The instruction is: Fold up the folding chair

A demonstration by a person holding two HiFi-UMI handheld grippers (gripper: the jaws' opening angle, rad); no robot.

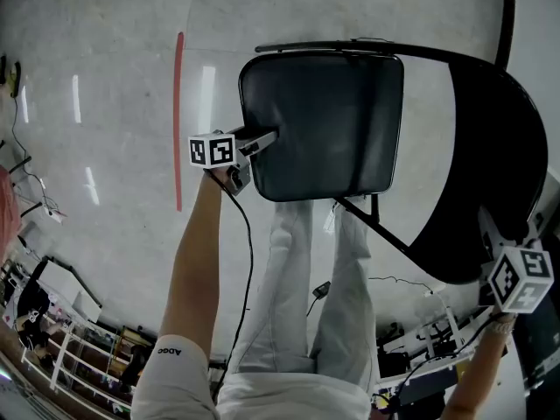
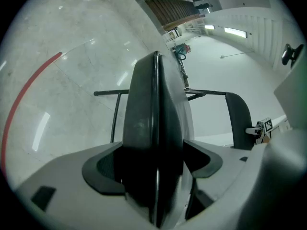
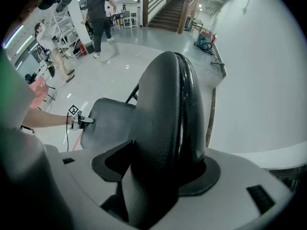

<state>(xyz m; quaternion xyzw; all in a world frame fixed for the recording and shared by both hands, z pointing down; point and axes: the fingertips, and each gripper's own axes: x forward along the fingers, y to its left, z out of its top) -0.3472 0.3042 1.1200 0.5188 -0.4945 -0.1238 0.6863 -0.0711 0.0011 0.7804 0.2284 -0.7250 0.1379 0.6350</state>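
Gripping the folding chair (image 1: 385,147) at two places, I have the fingers (image 2: 103,169) of my left gripper (image 2: 154,159) spread wide on the padded edge of the dark seat (image 1: 324,121). The seat fills the gap between them, with a pad against each face. The fingers (image 3: 115,164) of my right gripper (image 3: 160,169) are clamped on the rim of the black backrest (image 1: 490,164), which stands edge-on between them.

In the head view the left gripper meets the seat at its 9 o'clock edge, with the marker cube (image 1: 213,150) just outside the rim. The right gripper shows at 4 o'clock, beside the lower end of the backrest. The seat lies near the centre of that view, and the backrest curves along its 3 o'clock side. A black frame tube (image 1: 350,49) runs along the seat's 12 o'clock edge, and a thin brace (image 1: 378,226) slants away below its 6 o'clock edge.

Under the chair is a pale polished floor (image 1: 105,103). A red line (image 1: 178,121) crosses it at 9 o'clock of the seat, apart from the chair. A black cable (image 1: 248,243) hangs from the left gripper beside my arm, and my pale trousers (image 1: 297,304) show at 6 o'clock. The right gripper view takes in people (image 3: 100,18) and a staircase (image 3: 172,6) far behind the chair, toward 12 o'clock.
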